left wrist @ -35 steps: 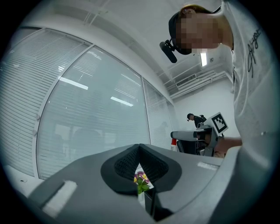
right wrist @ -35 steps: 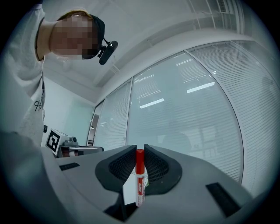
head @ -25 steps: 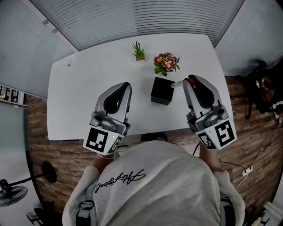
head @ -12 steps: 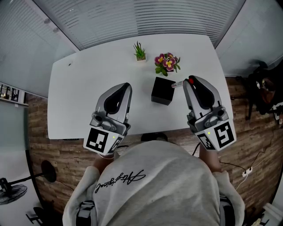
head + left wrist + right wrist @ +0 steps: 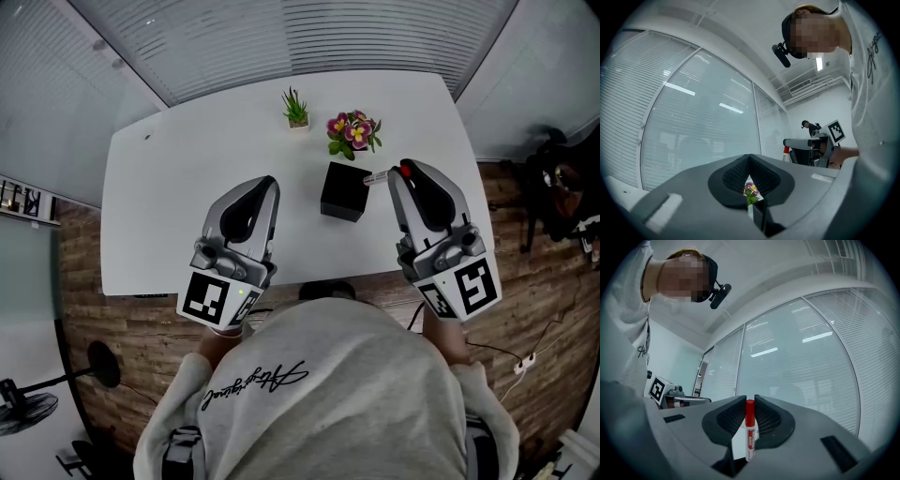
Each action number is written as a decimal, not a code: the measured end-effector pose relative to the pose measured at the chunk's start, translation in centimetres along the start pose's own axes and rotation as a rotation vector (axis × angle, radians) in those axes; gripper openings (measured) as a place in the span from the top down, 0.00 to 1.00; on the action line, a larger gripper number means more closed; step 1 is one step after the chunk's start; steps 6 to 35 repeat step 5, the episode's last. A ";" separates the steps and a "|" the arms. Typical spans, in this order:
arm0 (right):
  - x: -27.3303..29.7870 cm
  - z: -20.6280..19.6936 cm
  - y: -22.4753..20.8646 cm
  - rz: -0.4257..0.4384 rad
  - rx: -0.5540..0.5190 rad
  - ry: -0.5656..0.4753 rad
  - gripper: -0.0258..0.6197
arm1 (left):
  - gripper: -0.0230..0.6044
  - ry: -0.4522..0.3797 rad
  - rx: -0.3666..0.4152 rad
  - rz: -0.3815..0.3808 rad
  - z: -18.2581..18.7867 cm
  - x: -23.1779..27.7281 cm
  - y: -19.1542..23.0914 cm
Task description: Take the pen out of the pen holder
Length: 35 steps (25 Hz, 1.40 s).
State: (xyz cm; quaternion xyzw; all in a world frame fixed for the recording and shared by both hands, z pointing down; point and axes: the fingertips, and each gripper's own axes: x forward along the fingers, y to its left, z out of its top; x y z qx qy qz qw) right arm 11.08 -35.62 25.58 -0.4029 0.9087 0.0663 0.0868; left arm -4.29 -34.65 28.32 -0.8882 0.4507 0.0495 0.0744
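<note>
The black cube pen holder [image 5: 342, 192] stands on the white table [image 5: 178, 197], between my two grippers. My right gripper [image 5: 401, 172] hovers just right of the holder and is shut on a white marker pen [image 5: 379, 177] with a red cap. In the right gripper view the pen [image 5: 749, 432] stands upright between the pads, clear of the holder. My left gripper [image 5: 268, 183] is shut and empty, left of the holder. Through the slit of its closed jaws in the left gripper view [image 5: 749, 161] I see the holder [image 5: 759, 214].
A small green plant [image 5: 295, 111] and a pot of pink flowers [image 5: 352, 134] stand behind the holder at the table's far side. The table's near edge runs just below both grippers. A fan [image 5: 28, 408] stands on the floor at lower left.
</note>
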 end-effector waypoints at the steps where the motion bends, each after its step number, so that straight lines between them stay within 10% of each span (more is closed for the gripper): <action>1: 0.0 0.0 0.0 0.000 0.000 0.000 0.88 | 0.97 0.000 0.000 -0.001 0.0 0.0 0.0; 35: 0.0 -0.1 0.1 -0.002 -0.001 0.005 0.88 | 0.97 0.001 -0.002 -0.002 -0.1 0.0 0.1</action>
